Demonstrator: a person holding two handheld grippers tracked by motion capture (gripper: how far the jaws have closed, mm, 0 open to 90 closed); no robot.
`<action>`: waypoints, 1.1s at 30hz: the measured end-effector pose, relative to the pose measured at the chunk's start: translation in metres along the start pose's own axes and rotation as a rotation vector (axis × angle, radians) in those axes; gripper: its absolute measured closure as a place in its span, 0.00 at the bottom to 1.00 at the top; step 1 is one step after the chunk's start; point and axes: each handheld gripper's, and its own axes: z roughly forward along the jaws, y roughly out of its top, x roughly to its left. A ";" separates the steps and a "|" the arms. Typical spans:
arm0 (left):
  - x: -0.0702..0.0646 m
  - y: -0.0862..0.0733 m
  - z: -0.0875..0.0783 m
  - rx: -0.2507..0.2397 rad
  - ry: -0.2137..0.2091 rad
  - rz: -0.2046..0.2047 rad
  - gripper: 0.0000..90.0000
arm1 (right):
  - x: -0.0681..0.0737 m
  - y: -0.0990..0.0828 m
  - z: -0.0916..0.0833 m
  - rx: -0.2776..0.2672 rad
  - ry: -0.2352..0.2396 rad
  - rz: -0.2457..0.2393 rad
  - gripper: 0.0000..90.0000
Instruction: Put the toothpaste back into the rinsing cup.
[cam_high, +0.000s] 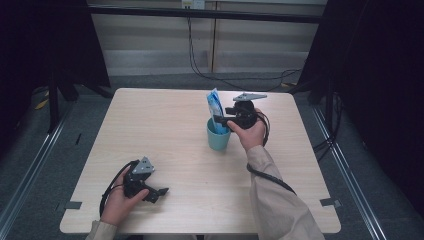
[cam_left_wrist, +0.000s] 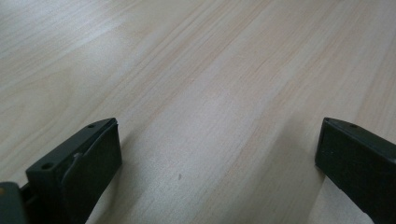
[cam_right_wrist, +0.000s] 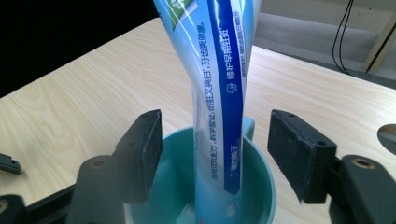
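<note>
My right tongs (cam_right_wrist: 215, 158) stood open astride the toothpaste tube (cam_right_wrist: 219, 93) upright in the teal cup (cam_high: 218, 136), best withdrawn straight and clear; left tongs (cam_left_wrist: 217, 163) rested open on the surface (cam_high: 165, 125).

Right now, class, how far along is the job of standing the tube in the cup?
Done: the tube stands in the cup, leaning on its rim. In hand: the right gripper is open around the tube, jaws apart from it. Left: likely pulling that gripper away. The left gripper rests open on the table.
</note>
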 end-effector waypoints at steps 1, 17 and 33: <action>0.000 0.000 0.000 0.000 0.000 0.000 0.00 | 0.000 0.000 0.000 0.000 0.000 0.000 0.38; 0.000 0.000 0.001 -0.001 -0.009 0.001 0.00 | -0.005 -0.006 -0.013 0.045 -0.001 -0.011 0.31; 0.000 0.001 0.001 -0.002 -0.010 -0.005 0.00 | -0.013 -0.012 -0.030 0.073 0.009 -0.010 0.24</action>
